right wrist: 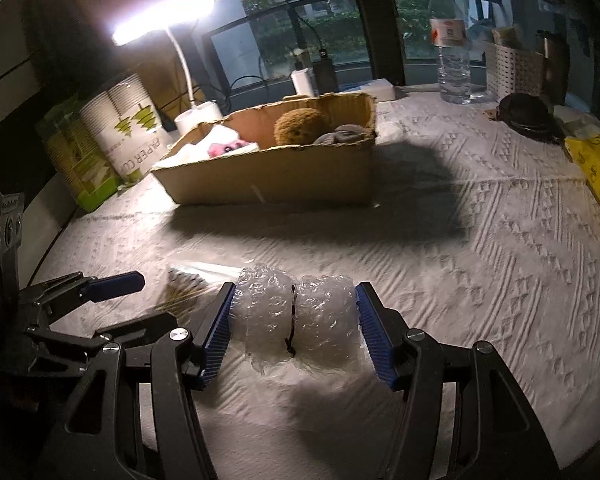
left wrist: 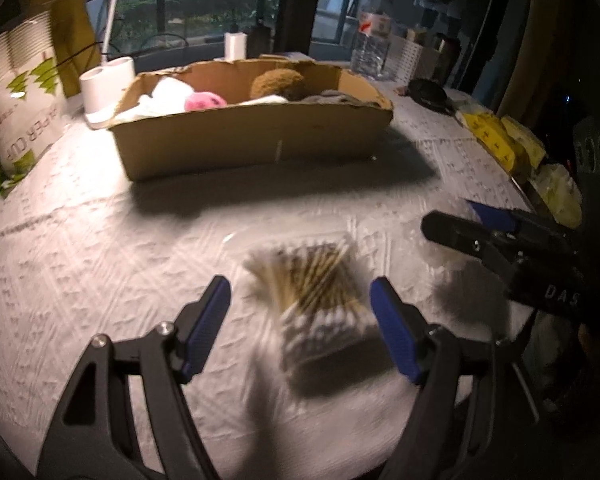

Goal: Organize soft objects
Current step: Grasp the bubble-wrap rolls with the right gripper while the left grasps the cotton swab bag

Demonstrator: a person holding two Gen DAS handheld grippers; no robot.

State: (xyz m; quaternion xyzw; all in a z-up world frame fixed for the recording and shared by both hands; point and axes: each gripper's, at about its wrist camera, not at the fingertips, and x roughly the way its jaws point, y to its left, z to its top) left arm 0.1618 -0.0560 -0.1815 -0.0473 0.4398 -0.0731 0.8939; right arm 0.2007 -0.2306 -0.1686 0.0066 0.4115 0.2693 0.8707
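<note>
L gripper (left wrist: pixel 300 320): fingers spread wide, straddling clear pack of cotton swabs (left wrist: pixel 316 300) on white embossed tablecloth (left wrist: pixel 100 240), not touching.
R gripper (right wrist: pixel 296 320): blue pads pinching tied bubble-wrap roll (right wrist: pixel 296 316).
Brown cardboard box (right wrist: pixel 276 176): behind, holds plush.

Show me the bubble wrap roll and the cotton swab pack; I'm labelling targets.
bubble wrap roll (right wrist: pixel 296 316): right wrist view, on its tied middle.
cotton swab pack (left wrist: pixel 312 284): left wrist view, on the wooden sticks.
</note>
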